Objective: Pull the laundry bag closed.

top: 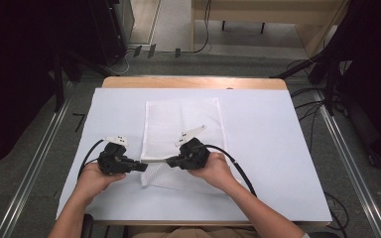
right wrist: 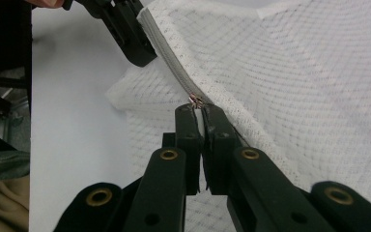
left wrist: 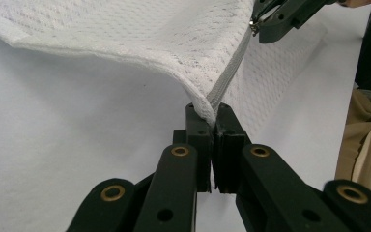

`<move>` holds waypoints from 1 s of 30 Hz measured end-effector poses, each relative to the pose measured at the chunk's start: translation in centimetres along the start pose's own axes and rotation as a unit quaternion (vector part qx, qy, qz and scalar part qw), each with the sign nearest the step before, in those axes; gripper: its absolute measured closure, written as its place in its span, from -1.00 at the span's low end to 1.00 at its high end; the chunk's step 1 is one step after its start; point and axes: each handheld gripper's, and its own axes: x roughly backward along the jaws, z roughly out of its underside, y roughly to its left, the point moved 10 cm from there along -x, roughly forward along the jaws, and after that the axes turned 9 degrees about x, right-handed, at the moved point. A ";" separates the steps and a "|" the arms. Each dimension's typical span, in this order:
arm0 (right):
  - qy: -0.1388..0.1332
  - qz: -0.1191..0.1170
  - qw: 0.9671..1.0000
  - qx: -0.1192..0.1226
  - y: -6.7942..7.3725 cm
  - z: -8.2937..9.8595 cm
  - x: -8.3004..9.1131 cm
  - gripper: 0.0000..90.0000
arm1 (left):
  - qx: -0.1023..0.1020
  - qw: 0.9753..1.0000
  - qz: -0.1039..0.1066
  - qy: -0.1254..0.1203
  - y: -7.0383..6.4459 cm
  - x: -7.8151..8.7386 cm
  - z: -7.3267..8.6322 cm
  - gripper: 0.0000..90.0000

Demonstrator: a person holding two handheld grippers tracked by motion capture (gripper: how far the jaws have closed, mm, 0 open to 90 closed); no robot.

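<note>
On the white-covered table (top: pixel 278 148), both grippers' fingers clench the mesh bag's (top: pixel 178 119) zipper edge; grey floor (top: pixel 39 148) around.

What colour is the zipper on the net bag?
Grey. The zipper runs along the white mesh bag; the left gripper view shows it best.

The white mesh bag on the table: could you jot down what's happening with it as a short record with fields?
Item: white mesh zip bag, near edge lifted
Surface: white table cover
Left claw: shut on the bag's edge at the zipper end
Right claw: shut on the zipper pull
Zipper: stretched taut between the two claws
</note>
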 end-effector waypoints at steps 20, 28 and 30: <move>0.008 0.007 1.000 -0.013 -1.1 1.4 0.9 0.97 | -0.001 1.000 -0.004 0.004 0.2 0.1 0.2 0.96; 0.007 0.006 1.000 -0.017 -1.1 1.7 1.2 0.97 | -0.002 1.000 -0.003 0.003 0.1 0.1 0.2 0.96; 0.008 0.005 1.000 -0.017 -1.0 1.7 1.3 0.96 | -0.003 1.000 -0.004 0.005 0.1 0.1 0.2 0.96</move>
